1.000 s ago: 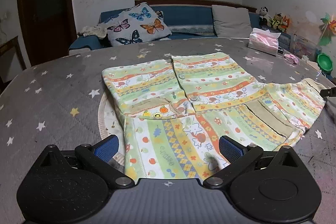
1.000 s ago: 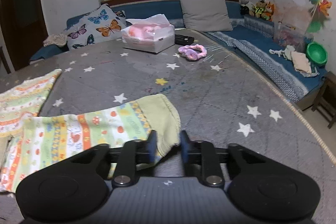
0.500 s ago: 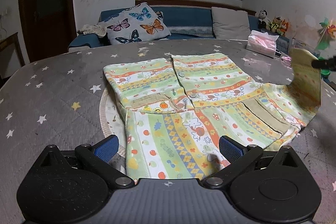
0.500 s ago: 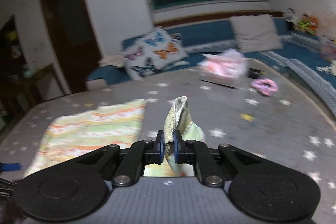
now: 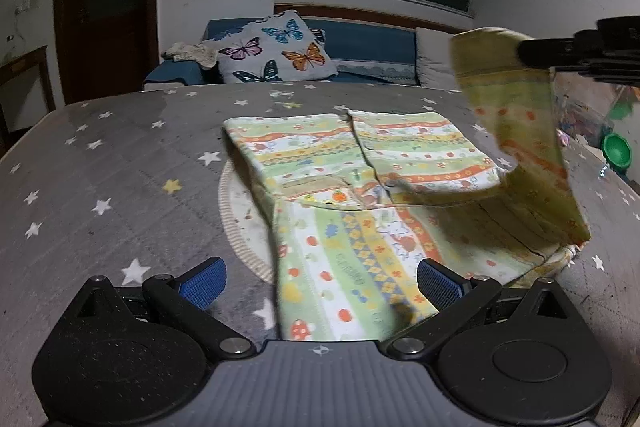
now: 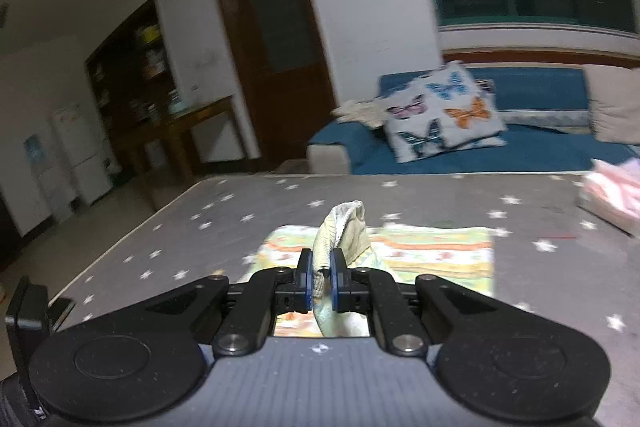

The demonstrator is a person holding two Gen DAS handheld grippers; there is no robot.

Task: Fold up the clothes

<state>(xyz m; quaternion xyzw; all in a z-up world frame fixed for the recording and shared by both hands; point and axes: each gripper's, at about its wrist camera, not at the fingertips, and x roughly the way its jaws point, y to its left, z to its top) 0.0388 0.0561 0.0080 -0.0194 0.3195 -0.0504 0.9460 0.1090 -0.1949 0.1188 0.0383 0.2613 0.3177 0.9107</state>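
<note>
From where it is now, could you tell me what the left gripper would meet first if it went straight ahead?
Most likely the patterned garment: its near folded sleeve lies directly ahead between the open left gripper fingers, flat on the star-print table. Depth is uncertain, so the gripper might pass just above it.

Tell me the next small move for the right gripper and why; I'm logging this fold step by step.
Probably carry the sleeve leftward over the shirt body and lower it. The right gripper is shut on its cuff, lifted off the table; the left gripper is open, holding nothing.
</note>
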